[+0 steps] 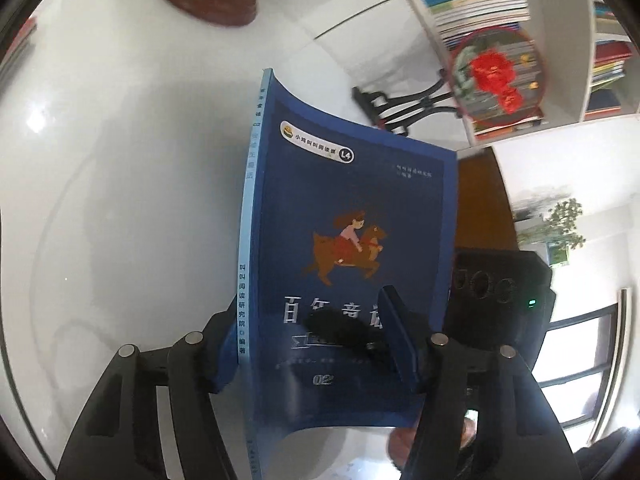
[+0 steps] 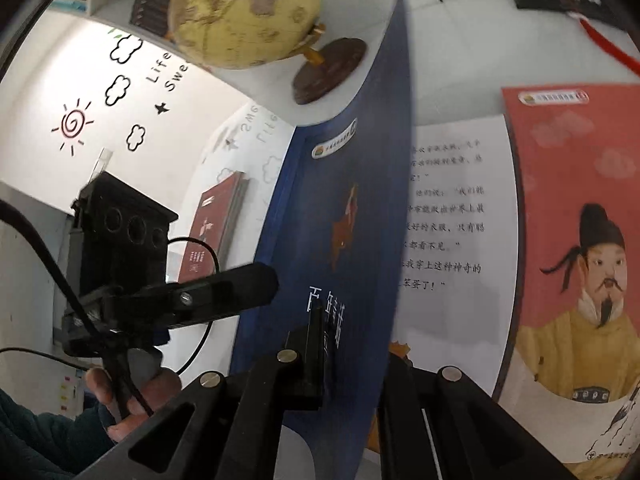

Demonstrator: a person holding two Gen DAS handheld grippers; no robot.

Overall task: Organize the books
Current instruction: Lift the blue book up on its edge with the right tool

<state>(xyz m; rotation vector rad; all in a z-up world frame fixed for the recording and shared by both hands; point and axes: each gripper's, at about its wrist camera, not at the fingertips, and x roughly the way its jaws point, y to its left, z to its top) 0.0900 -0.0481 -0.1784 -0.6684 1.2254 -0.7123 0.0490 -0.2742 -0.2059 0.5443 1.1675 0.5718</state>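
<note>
The left gripper (image 1: 316,354) has its black fingers part-way apart around the lower edge of the blue book (image 1: 348,240), a thin glossy paperback. Whether the pads press it I cannot tell. The right gripper (image 2: 352,364) has its fingers closed narrow on the same blue book (image 2: 348,240), near its bottom. The book stands lifted above the white desk (image 1: 120,160), its long axis running away from the cameras, pale spine to the left, the cover bowed. Beside it in the right view an open book (image 2: 452,216) shows matte white pages, and a red-covered book (image 2: 576,240) lies on them. Farther off stand a yellow globe (image 2: 244,12) on a round brown base and a white bookshelf (image 1: 560,40).
</note>
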